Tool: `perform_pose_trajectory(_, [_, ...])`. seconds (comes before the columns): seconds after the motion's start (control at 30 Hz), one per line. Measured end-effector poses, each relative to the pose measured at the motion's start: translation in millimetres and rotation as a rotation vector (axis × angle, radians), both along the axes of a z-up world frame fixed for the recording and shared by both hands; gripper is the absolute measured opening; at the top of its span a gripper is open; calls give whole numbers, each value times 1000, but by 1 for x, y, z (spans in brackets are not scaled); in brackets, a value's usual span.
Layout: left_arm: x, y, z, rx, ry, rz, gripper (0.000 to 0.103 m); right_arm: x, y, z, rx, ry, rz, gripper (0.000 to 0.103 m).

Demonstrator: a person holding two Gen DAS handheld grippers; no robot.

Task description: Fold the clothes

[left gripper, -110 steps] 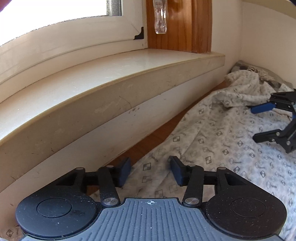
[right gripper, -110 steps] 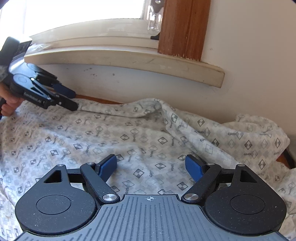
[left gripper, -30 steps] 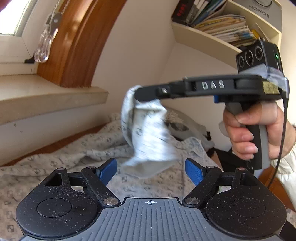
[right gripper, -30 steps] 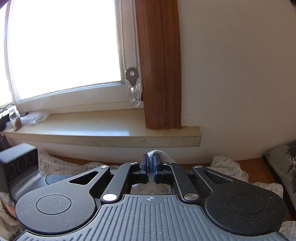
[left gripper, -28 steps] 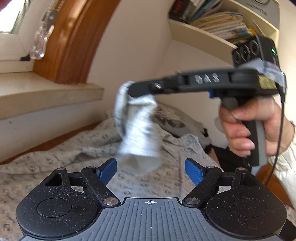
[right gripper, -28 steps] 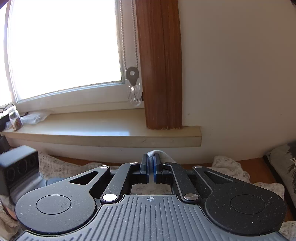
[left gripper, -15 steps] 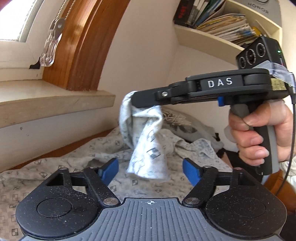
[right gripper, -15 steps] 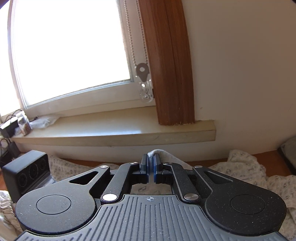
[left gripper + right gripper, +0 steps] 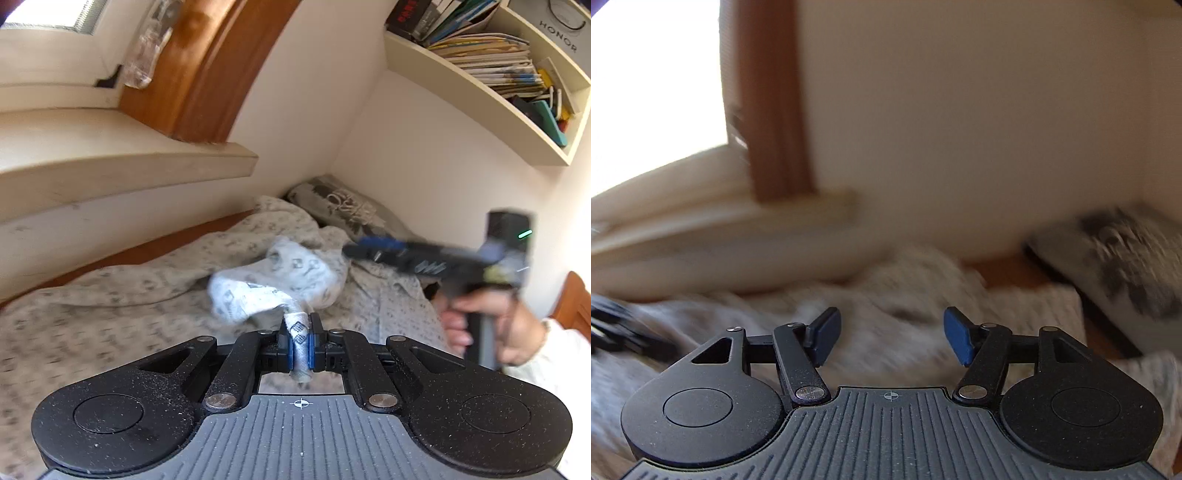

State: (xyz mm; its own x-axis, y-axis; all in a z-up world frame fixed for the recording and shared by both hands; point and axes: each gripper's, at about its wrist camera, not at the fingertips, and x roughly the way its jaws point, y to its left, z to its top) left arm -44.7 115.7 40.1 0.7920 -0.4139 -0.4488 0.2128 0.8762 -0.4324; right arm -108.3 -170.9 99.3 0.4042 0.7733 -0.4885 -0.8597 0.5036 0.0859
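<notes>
A white garment with a small grey square print (image 9: 110, 306) lies spread over the bed. One bunched end of it (image 9: 280, 284) rises to my left gripper (image 9: 300, 334), whose jaws are closing and pinch a rolled strip of the fabric between the blue pads. In the left wrist view my right gripper (image 9: 364, 248) is blurred at mid-right, held by a hand (image 9: 491, 325), just beyond the bunched cloth. The right wrist view shows the right gripper (image 9: 892, 338) with jaws opening and nothing between them, above the blurred garment (image 9: 894, 295).
A pale window sill (image 9: 110, 162) and wooden window frame (image 9: 207, 66) run along the left wall. A shelf of books (image 9: 480, 74) hangs at upper right. A grey printed pillow (image 9: 343, 203) lies in the corner. A wooden bed edge (image 9: 147, 247) shows beside the wall.
My left jaws have shut on the cloth end that hung from the right gripper. The right gripper has let go, opened and dropped lower to the right. The cloth has sagged.
</notes>
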Motion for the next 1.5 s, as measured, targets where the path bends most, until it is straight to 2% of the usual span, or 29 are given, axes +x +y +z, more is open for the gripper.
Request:
perform_pose_trajectory(0.07, [-16, 10, 16, -8, -6, 11, 7, 10, -2, -16, -29, 6, -48, 62])
perform_pose_trajectory(0.2, [-52, 35, 58, -18, -14, 43, 6, 16, -1, -27, -49, -5, -69, 62])
perform_pose_trajectory(0.33, [-86, 61, 85, 50, 4, 116, 6, 15, 3, -32, -49, -23, -80, 62])
perform_pose_trajectory(0.5, [-112, 92, 77, 76, 74, 193, 6, 15, 3, -37, -55, -33, -76, 62])
perform_pose_trajectory(0.67, [-134, 116, 64, 42, 115, 238, 6, 17, 3, -41, -53, -16, -62, 63])
perform_pose_trajectory(0.83, [-137, 122, 50, 61, 171, 282, 8, 17, 6, -44, -66, -2, -50, 66])
perform_pose_trajectory(0.9, [-137, 120, 47, 103, 175, 303, 22, 17, 6, -45, -65, -2, -51, 66])
perform_pose_trajectory(0.97, [-138, 115, 48, 181, 158, 344, 47, 16, 7, -46, -63, -5, -53, 67])
perform_pose_trajectory(1.0, [-139, 112, 49, 226, 144, 369, 50, 16, 7, -46, -64, -8, -55, 67])
perform_pose_trajectory(1.13, [-147, 93, 51, 378, 81, 440, 51, 13, 7, -47, -66, -22, -56, 68])
perform_pose_trajectory(1.2, [-151, 80, 49, 432, 49, 448, 47, 12, 7, -47, -64, -26, -54, 69])
perform_pose_trajectory(1.23, [-153, 71, 46, 445, 32, 438, 35, 12, 7, -46, -63, -26, -55, 69])
perform_pose_trajectory(1.27, [-155, 63, 43, 454, 25, 420, 17, 12, 7, -47, -61, -25, -55, 69])
perform_pose_trajectory(1.33, [-158, 47, 36, 482, 5, 392, 0, 13, 6, -47, -59, -22, -56, 69])
perform_pose_trajectory(1.43, [-160, 25, 23, 496, 2, 334, 0, 12, 6, -49, -61, -23, -56, 69])
perform_pose_trajectory(1.5, [-157, 16, 14, 485, 39, 311, 0, 12, 7, -49, -64, -24, -55, 69])
